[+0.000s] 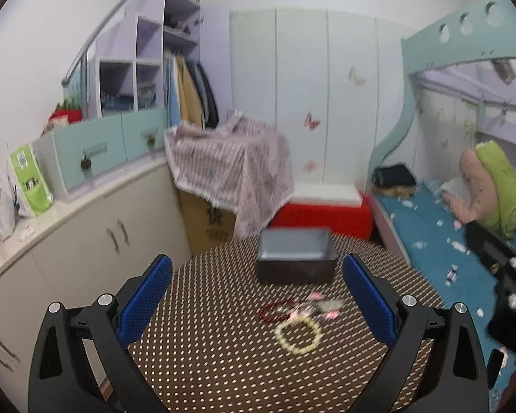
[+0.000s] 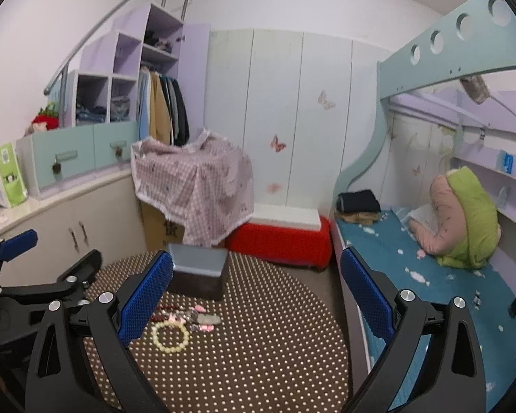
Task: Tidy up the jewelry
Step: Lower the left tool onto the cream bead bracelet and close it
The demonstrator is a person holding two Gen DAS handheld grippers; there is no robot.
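Note:
A pale yellow bead bracelet (image 1: 297,336) lies on the round dotted brown table (image 1: 206,354). Behind it lie a dark red bead bracelet (image 1: 273,311) and several pink and grey hair clips (image 1: 321,306). An open dark box (image 1: 296,258) with a grey lining stands at the far side. My left gripper (image 1: 258,296) is open and empty above the table, short of the jewelry. My right gripper (image 2: 256,292) is open and empty, to the right of the yellow bracelet (image 2: 170,336) and the box (image 2: 197,272). The left gripper also shows in the right wrist view (image 2: 51,261).
Cream cabinets (image 1: 86,241) curve along the left. A cloth-covered carton (image 1: 230,172) and a red stool (image 1: 323,216) stand behind the table. A bed with a blue sheet (image 1: 440,241) runs along the right.

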